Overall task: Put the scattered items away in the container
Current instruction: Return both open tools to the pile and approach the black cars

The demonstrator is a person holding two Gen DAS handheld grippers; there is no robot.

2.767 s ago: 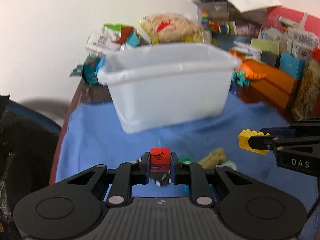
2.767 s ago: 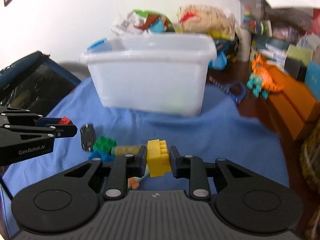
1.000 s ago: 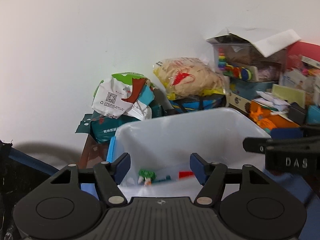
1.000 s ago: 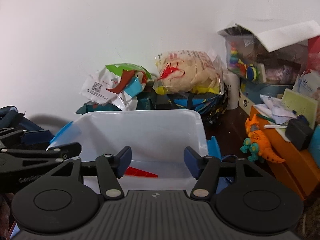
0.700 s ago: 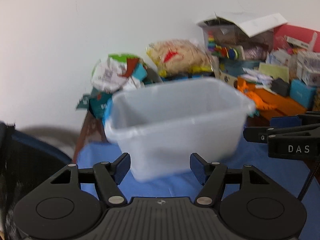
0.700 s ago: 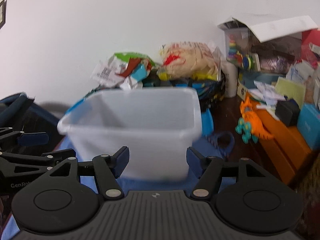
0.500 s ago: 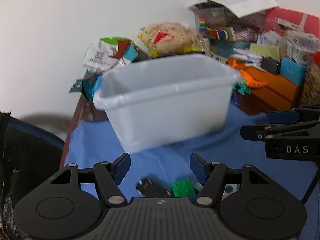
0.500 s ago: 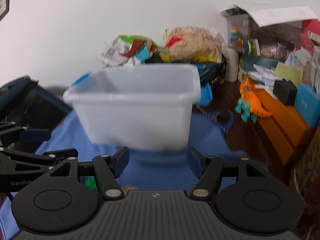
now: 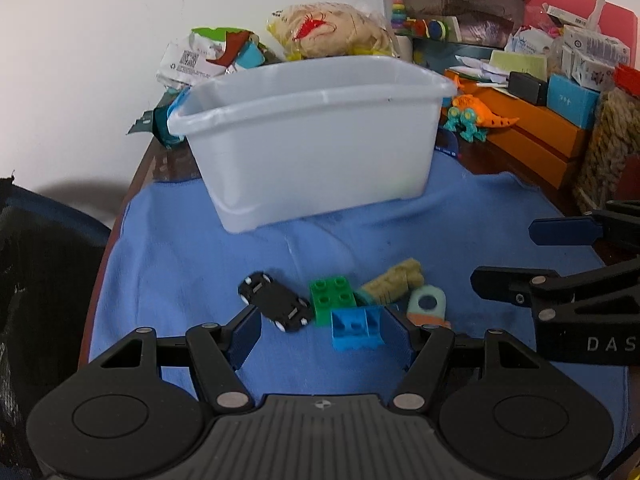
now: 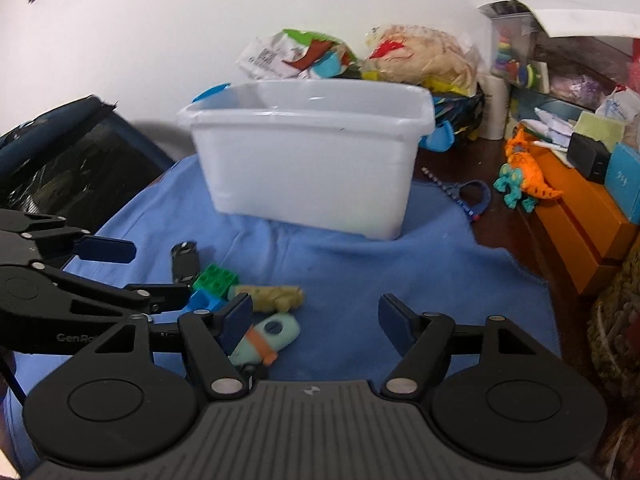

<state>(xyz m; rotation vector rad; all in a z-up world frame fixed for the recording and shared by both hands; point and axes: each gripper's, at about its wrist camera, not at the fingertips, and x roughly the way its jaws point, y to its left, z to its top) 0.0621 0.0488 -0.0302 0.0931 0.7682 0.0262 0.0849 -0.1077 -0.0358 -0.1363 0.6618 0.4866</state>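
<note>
Jaws of my left gripper (image 9: 320, 330) and right gripper (image 10: 316, 320) gape empty; blue brick (image 9: 356, 328) lies between my left jaws, white bin (image 9: 312, 136) beyond.

Bare cloth (image 10: 400, 264) right of toy pile (image 9: 344, 304); bin (image 9: 312, 140) blocks behind.

White letters "DAS" stand on the body of the right gripper (image 9: 560, 256), seen to the right of the left gripper's jaws. "GenRo", cut off by the near gripper, stands on the left gripper (image 10: 136, 276), left of the right jaws. A QR code marks the crumpled packet (image 9: 192, 62) far ahead; its small print is unreadable.
</note>
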